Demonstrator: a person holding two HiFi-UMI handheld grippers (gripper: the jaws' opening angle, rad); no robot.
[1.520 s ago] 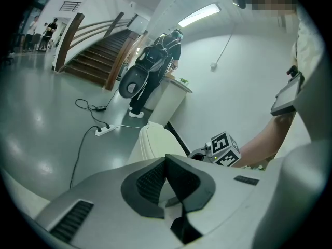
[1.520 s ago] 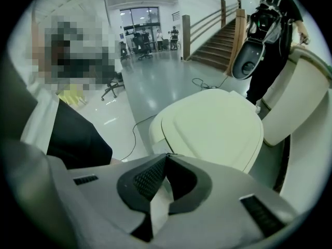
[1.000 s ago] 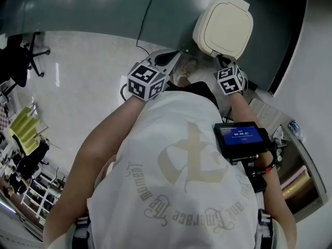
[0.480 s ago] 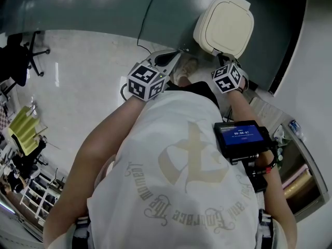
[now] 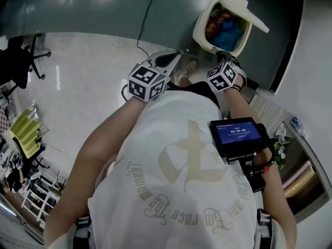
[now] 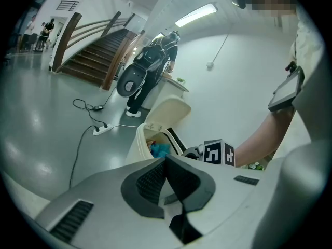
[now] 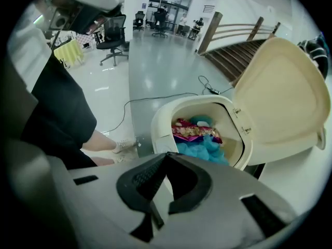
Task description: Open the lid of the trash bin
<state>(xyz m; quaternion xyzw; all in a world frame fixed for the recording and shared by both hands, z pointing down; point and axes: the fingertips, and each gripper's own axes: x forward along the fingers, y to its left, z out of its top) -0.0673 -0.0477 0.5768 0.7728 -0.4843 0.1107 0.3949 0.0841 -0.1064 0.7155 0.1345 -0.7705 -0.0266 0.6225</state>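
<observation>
Trash bin [image 5: 199,33], cream, stands on floor by dark wall. Its lid [image 5: 244,7] is swung up & back, hinged at far rim, so blue crumpled waste [image 7: 207,147] & a pink wrapper [image 7: 194,131] show inside. Right gripper [image 5: 224,61] sits low at bin's near front wall, jaws clenched tip to tip, nothing btwn them; contact w/ bin can't be told. Left gripper [image 5: 171,58] hangs apart to bin's left, jaws also pressed together, empty.
</observation>
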